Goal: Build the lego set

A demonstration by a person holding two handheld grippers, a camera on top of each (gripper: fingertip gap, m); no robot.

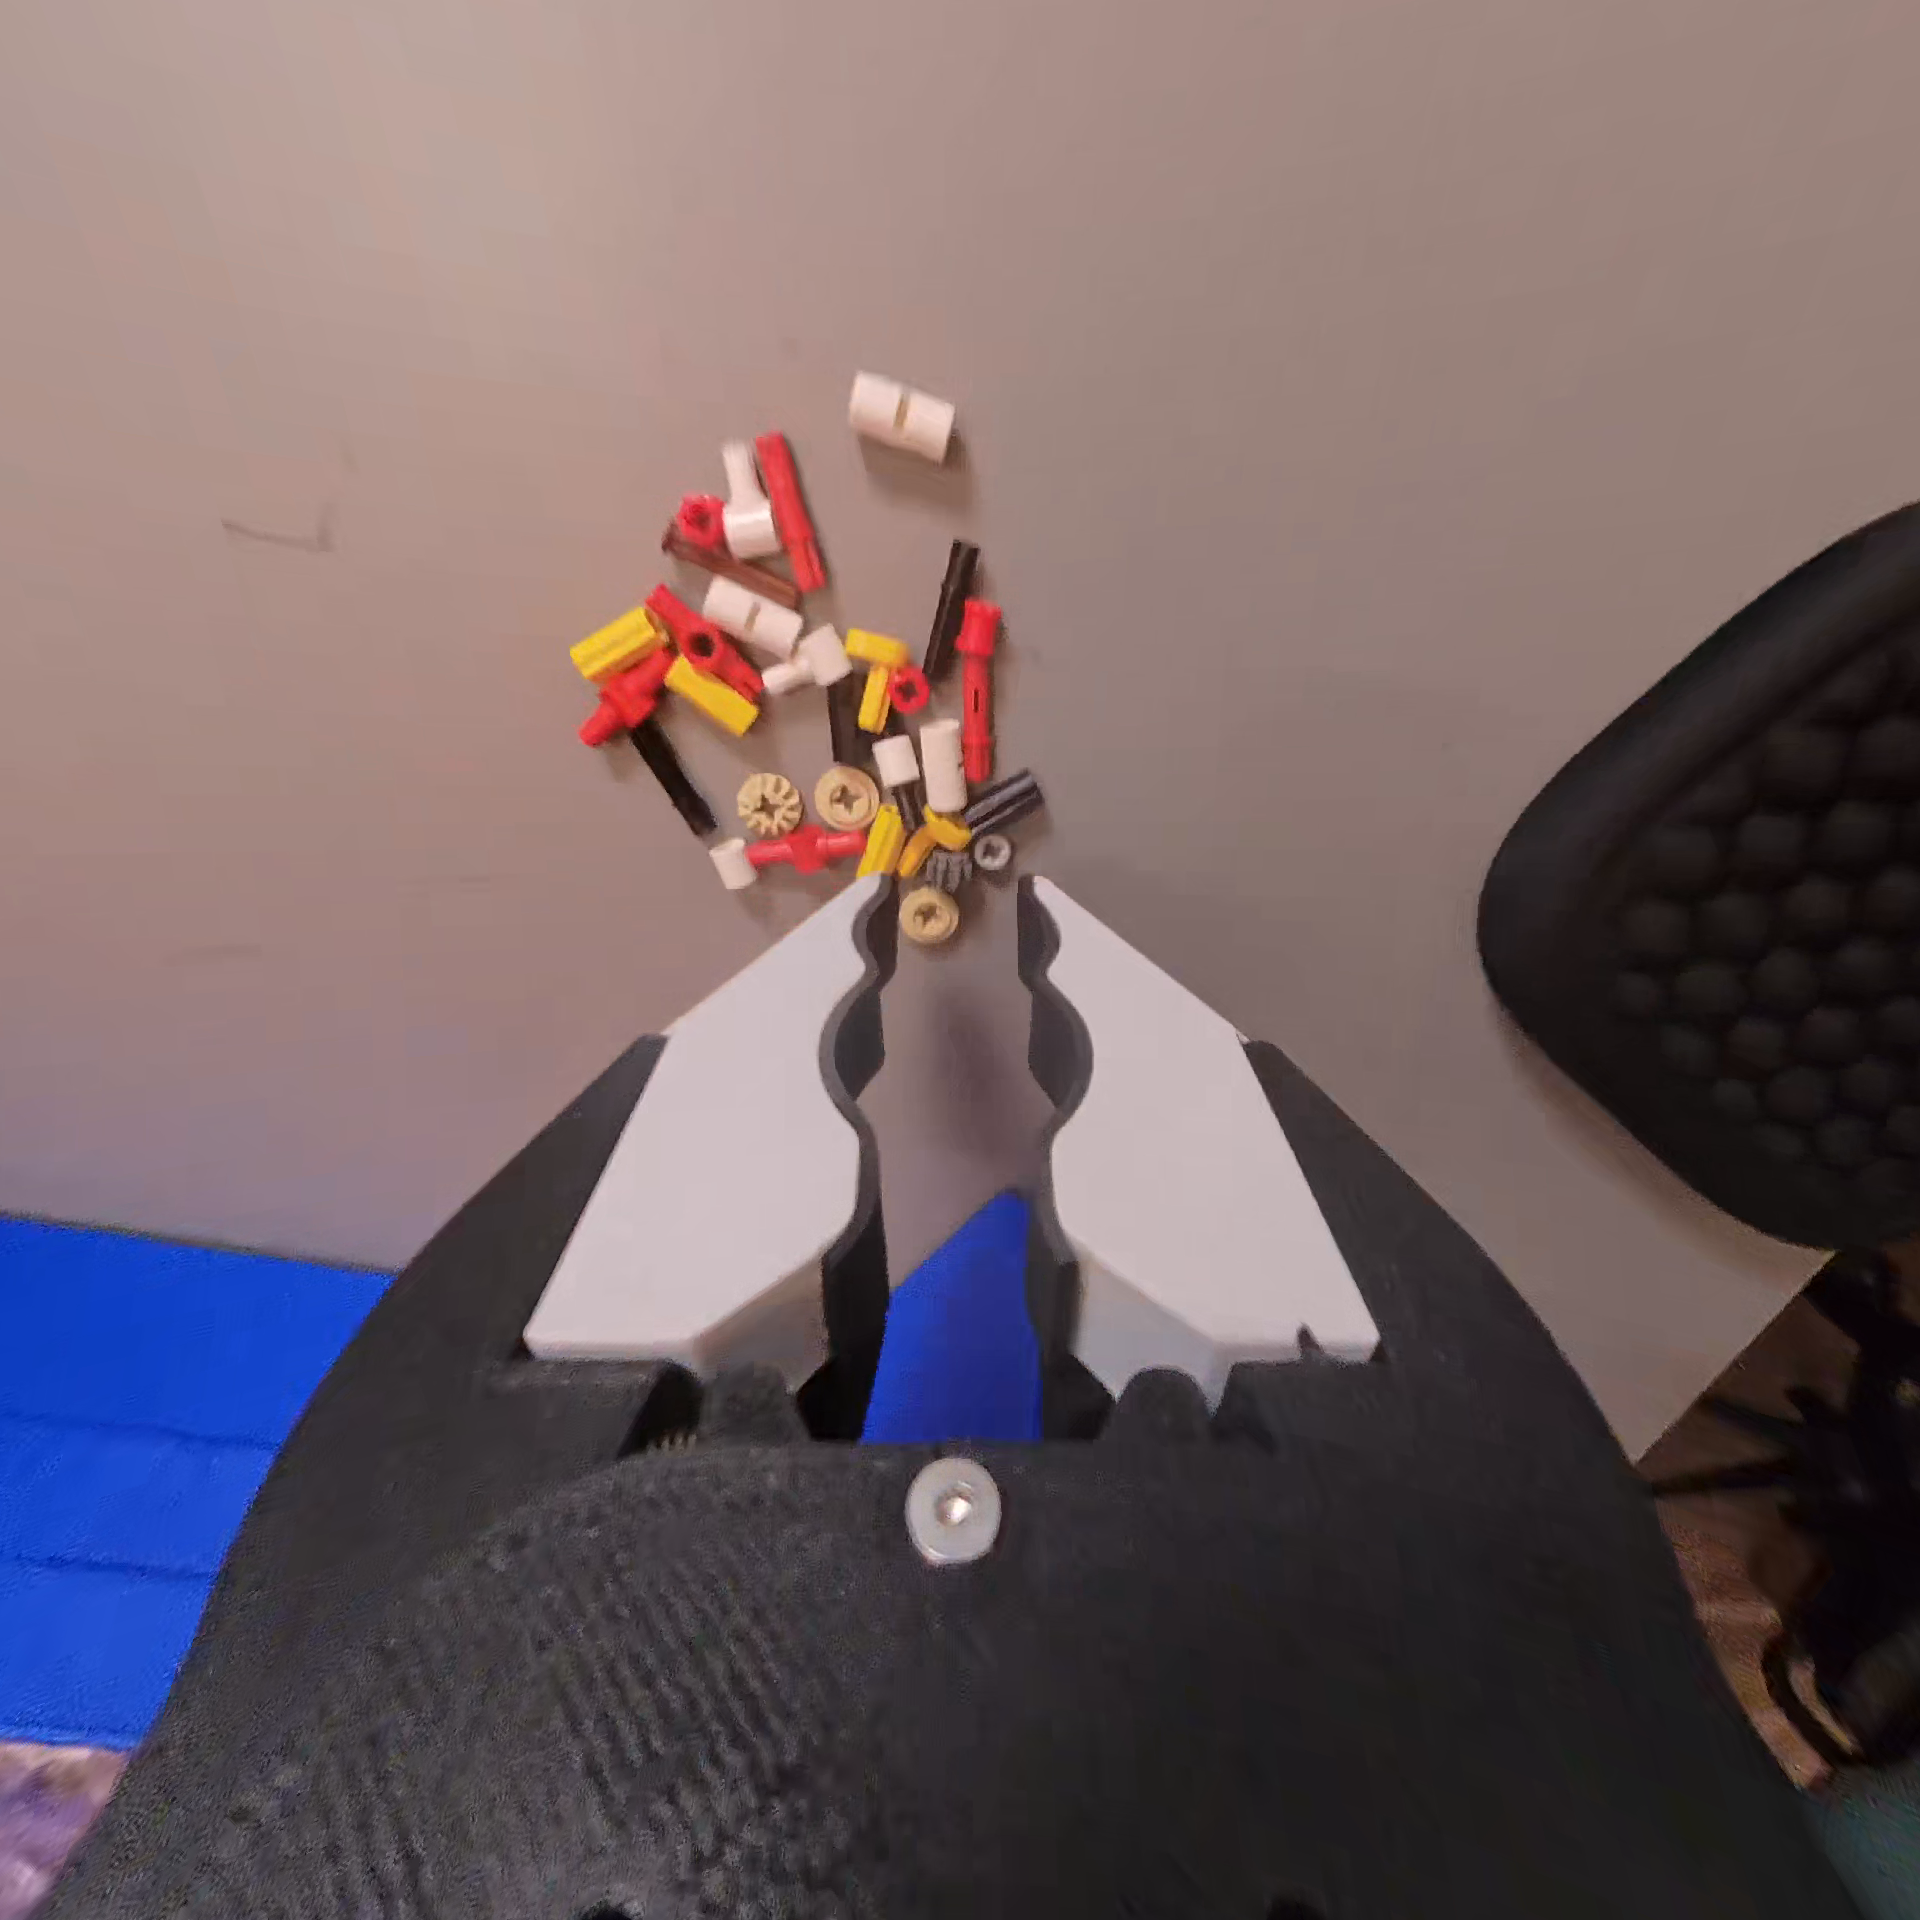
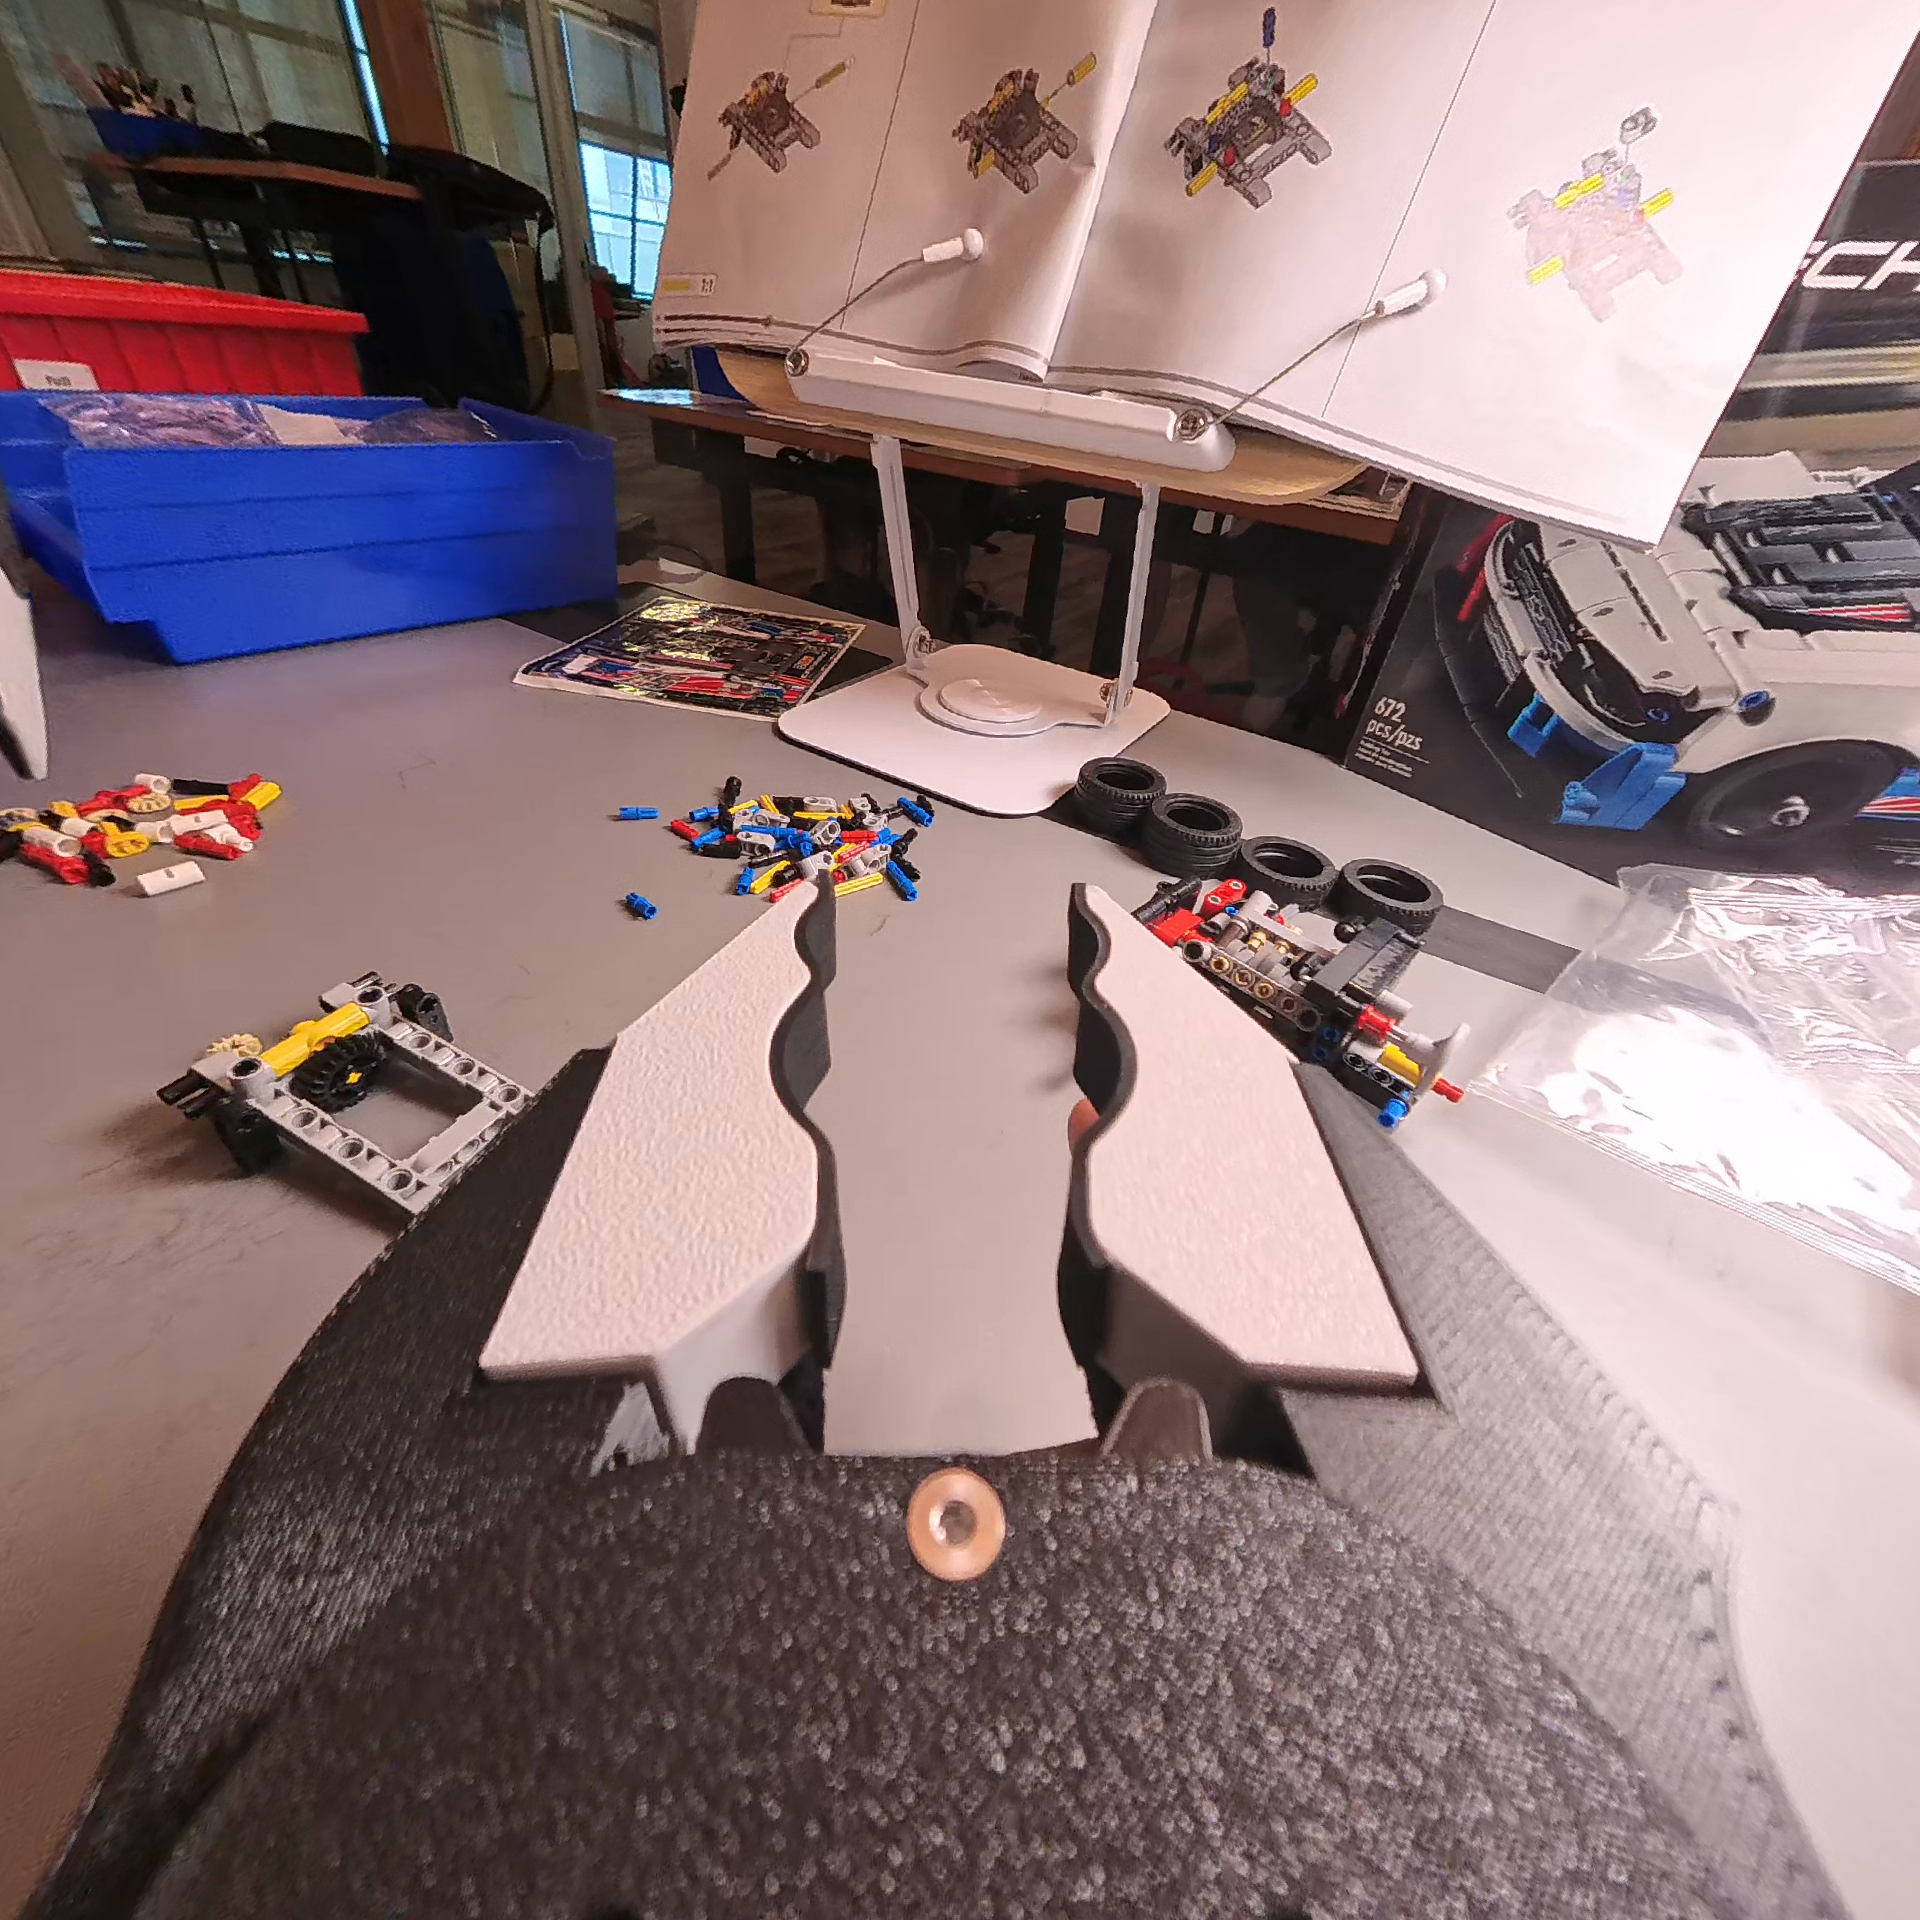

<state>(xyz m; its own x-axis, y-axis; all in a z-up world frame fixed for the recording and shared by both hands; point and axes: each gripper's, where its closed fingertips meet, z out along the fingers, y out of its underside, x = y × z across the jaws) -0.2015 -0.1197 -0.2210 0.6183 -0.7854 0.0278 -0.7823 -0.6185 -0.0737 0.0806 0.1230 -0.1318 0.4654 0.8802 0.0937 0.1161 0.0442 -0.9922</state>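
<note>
Tongs, left (image 1: 954, 883) and right (image 2: 951, 899), gape, wavy-padded, over small plastic lego pieces (image 1: 810, 686).

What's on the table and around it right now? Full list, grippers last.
Small-parts pile: one, red, yellow, white, black and tan, table's left; a white connector lies apart.
Pin pile: one, blue, black, grey, yellow, table centre.
Grey frame subassembly: one, grey with yellow and black, near left.
Chassis subassembly: one, black, grey, red, right of centre.
Tyres: four, black, row by stand.
Instruction booklet: one, open, on white stand.
Sticker sheet: one, multicoloured, left of stand.
Set box: one, dark, far right.
Plastic bag: one, clear, right.
Bins: blue, red behind, far left.
Office chair: one, black, beyond table edge.
Table: grey.
Left gripper: open, at small-parts pile.
Right gripper: open, empty.
</note>
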